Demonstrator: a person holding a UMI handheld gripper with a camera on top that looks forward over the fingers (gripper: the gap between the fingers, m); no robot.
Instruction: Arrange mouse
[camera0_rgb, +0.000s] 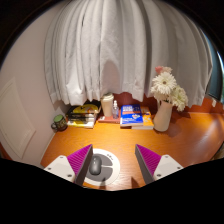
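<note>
A dark grey mouse (96, 166) lies on a round white mouse mat (104, 168) on the orange wooden table (185, 140). My gripper (115, 161) is open, its purple pads (80, 160) wide apart. The mouse lies between the fingers, close to the left one, with a wide gap to the right one. It rests on the mat, not held.
At the back of the table stand a white vase of flowers (164, 105), a blue book (131, 116), a small box (108, 106), a stack of books with a bowl (84, 112) and a small plant pot (59, 122). White curtains (110, 50) hang behind.
</note>
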